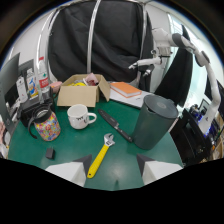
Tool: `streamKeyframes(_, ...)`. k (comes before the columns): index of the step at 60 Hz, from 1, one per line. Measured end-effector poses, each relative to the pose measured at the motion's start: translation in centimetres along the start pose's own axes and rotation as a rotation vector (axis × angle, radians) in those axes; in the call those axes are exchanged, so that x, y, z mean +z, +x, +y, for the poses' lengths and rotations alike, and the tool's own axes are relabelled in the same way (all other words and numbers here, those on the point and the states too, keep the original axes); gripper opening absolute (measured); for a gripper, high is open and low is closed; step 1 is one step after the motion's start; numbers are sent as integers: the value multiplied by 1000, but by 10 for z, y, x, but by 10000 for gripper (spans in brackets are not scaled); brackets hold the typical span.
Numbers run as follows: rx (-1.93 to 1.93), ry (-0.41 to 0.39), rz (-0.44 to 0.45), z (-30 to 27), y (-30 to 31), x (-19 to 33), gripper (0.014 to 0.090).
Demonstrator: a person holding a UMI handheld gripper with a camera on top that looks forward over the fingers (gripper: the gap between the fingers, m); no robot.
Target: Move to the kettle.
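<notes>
Hand-held gripper (113,167) level and low, two pale fingers (71,171) apart, apparently holding nothing between them.

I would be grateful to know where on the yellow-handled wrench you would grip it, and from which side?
Grip the wrench by its long yellow handle, probably from above, fingers across its width. It lies flat on the green table, handle end nearest the open gripper, metal jaw pointing away toward the knife.
</notes>
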Motion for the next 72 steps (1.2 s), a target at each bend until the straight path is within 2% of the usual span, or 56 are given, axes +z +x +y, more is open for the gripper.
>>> streamKeyframes(33,-72,-81,-111,16,-106,11,858)
streamKeyframes(49,-174,-31,-206,2,-168,22,857)
streamKeyframes(53,-183,-13,-190,-3,-173,28,853)
streamKeyframes(72,-115,-91,-240,9,-220,51,852)
